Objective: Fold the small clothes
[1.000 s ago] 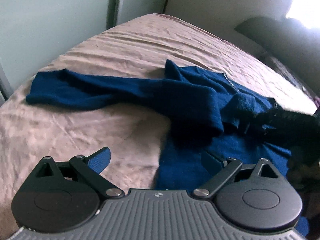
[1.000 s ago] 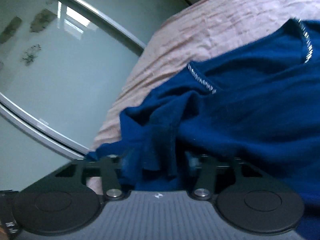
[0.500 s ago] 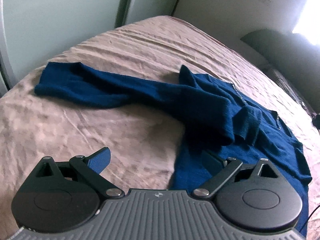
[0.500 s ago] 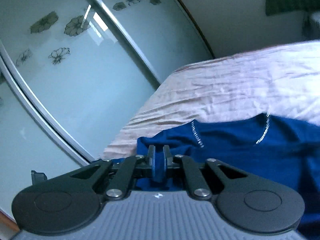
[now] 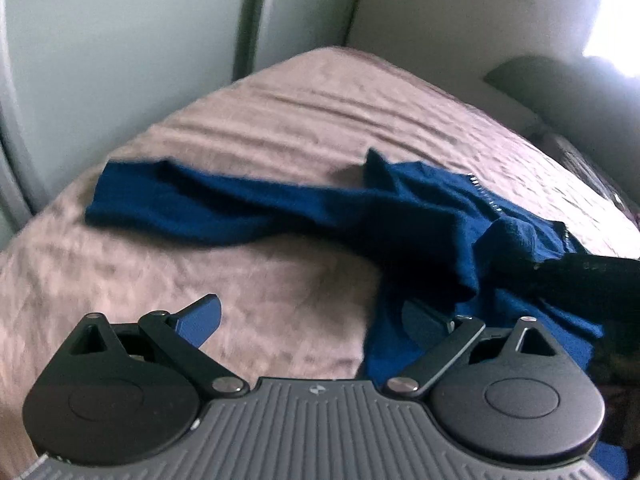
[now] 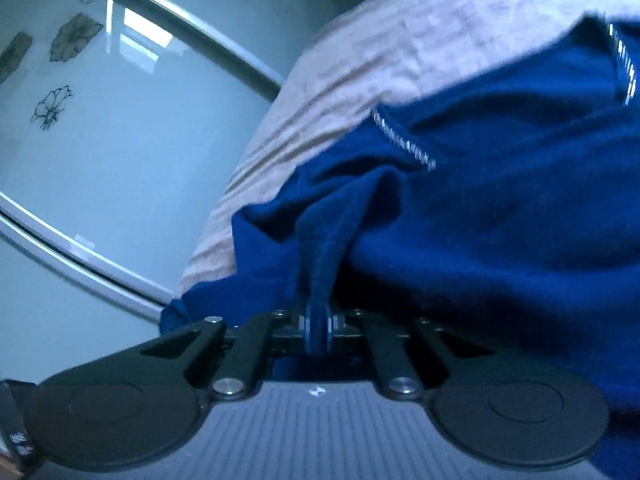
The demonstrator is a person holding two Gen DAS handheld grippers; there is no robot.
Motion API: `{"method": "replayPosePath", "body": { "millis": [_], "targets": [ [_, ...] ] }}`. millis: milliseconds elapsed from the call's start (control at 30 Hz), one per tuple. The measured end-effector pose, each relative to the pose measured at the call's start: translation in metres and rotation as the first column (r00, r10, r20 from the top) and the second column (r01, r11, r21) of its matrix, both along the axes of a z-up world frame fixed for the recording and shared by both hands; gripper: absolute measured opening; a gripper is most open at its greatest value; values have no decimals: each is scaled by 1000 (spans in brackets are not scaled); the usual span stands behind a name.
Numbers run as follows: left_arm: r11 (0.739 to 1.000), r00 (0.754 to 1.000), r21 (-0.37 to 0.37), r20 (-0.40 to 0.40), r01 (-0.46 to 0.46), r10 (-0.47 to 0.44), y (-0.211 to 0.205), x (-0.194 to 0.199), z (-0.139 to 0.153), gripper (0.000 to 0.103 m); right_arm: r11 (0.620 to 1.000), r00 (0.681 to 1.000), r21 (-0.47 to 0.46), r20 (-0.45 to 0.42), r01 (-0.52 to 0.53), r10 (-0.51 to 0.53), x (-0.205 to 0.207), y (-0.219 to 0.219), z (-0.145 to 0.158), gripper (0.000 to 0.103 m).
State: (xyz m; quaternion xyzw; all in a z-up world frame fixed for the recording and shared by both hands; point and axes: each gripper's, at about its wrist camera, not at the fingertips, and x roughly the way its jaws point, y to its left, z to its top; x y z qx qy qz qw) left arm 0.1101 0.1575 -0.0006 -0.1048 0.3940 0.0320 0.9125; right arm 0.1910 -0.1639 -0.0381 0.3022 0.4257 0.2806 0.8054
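The right gripper [image 6: 318, 330] has its two fingers pressed together, pinching a bunched fold of the dark blue knit sweater [image 6: 500, 220] that rises straight from the pads. The left gripper [image 5: 310, 316] hovers with fingers spread wide and nothing between them: its right finger lies over the sweater's edge on the crumpled beige bedsheet [image 5: 280, 136], one long sleeve stretching away beyond the left finger.

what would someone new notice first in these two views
A dark blue sweater sprawls across the beige bedspread, one long sleeve stretched out toward the left of the left wrist view. The right hand-held gripper is pinched shut on a fold of that blue fabric at the bottom centre of its own view. The left hand-held gripper hangs open over the bed, with nothing between its fingers.
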Motion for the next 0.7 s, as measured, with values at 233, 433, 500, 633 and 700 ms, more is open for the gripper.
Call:
{"method": "replayPosePath", "body": {
  "millis": [233, 433, 500, 633, 700],
  "targets": [
    [998, 999, -21, 6, 53, -53, -6, 7, 0, 98, 999, 986, -28, 165, -23, 27, -31, -48, 81, 5],
    [999, 999, -44, -29, 13, -15, 2, 1, -11, 98, 995, 973, -70, 213, -76, 90, 8, -18, 116, 9],
    [999, 999, -41, -37, -3, 2, 8, -2, -12, 98, 988, 975, -67, 166, -136, 146, 32, 12, 104, 19],
    [998, 998, -20, -37, -56, 55, 30, -8, -10, 98, 970, 964, -129, 147, -205, 224, 51, 63, 84, 79],
    [994, 994, -10, -31, -109, 108, 47, -11, -9, 98, 977, 960, -107, 191, -185, 203, 47, 59, 84, 78]
  ]
}}
